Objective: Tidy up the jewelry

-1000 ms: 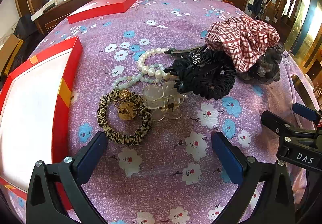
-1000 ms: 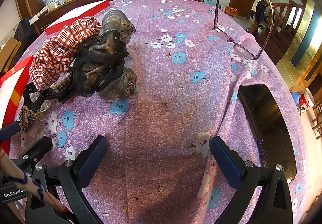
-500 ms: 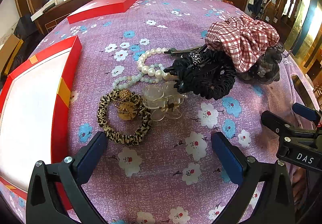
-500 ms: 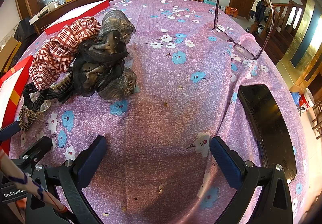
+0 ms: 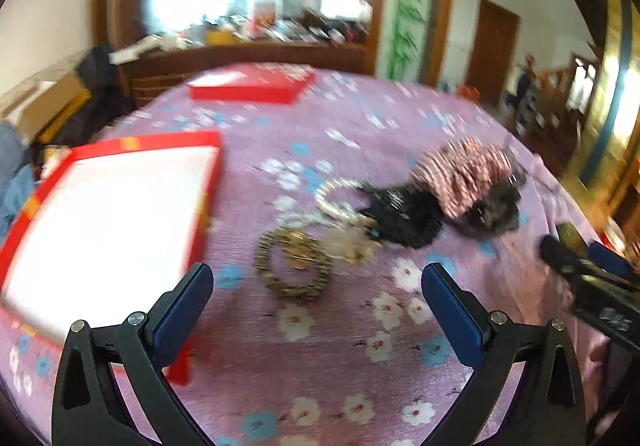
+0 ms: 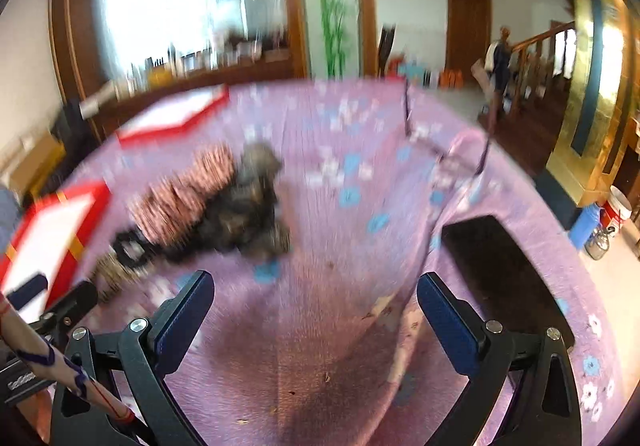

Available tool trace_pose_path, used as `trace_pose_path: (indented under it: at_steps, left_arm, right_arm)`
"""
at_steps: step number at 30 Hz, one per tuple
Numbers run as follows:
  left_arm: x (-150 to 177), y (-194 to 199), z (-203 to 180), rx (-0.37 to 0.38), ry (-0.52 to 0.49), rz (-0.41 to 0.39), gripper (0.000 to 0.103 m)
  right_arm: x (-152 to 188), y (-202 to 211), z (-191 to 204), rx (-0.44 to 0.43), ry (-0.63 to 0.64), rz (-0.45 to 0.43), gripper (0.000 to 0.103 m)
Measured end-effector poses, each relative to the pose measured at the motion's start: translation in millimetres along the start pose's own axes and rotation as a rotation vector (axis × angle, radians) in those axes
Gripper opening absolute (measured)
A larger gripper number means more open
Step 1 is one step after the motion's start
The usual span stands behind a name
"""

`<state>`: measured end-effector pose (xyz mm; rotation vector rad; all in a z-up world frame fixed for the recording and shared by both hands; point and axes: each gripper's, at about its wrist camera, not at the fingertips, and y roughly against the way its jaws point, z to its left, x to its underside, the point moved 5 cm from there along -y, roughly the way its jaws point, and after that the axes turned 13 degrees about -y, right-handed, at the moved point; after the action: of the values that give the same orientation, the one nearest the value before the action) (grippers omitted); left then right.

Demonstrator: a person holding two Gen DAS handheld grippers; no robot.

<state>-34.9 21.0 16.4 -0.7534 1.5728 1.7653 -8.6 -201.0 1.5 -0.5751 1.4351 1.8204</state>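
Nothing appears sorted yet. In the left wrist view the open red cardboard box with a white lining (image 5: 108, 221) fills the left of the frame and looks empty, while the jewelry lies in a heap on the purple flowered tablecloth (image 5: 360, 366) at centre right. The leopard-print fabric ring with a gold charm (image 5: 294, 264) sits nearest, the white pearl bracelet (image 5: 336, 197) lies just beyond it, and the black ruffled scrunchie (image 5: 404, 217) touches the red-and-white plaid scrunchie (image 5: 460, 173). A red flat lid (image 5: 252, 85) rests at upper centre.

The left gripper (image 5: 318, 302) is spread wide and holds nothing; the right gripper (image 6: 316, 310) is equally wide and empty above bare cloth, with the black phone (image 6: 504, 270) at lower right.

Compared with 0.5 s ago, both views are now motion-blurred, take in more of the room above the table, and show the heap smaller and farther off.
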Motion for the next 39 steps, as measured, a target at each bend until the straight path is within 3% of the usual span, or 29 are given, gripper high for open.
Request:
trace_pose_path:
  at_steps: [2, 5, 14, 39]
  left_arm:
    - [3, 14, 3, -0.023, -0.001, -0.045, 0.103]
    - [2, 15, 8, 0.026, 0.064, -0.062, 0.103]
    - [3, 20, 1, -0.006, -0.015, -0.072, 0.103]
    - [8, 13, 4, -0.006, 0.002, -0.069, 0.103]
  right_arm:
    - [-1, 17, -3, -0.044, -0.040, -0.070, 0.103]
    - [-4, 32, -3, -0.099, -0.070, -0.146, 0.103]
    - [3, 25, 5, -0.046, 0.063, -0.125, 0.103]
    - [2, 21, 4, -0.070, 0.047, -0.102, 0.103]
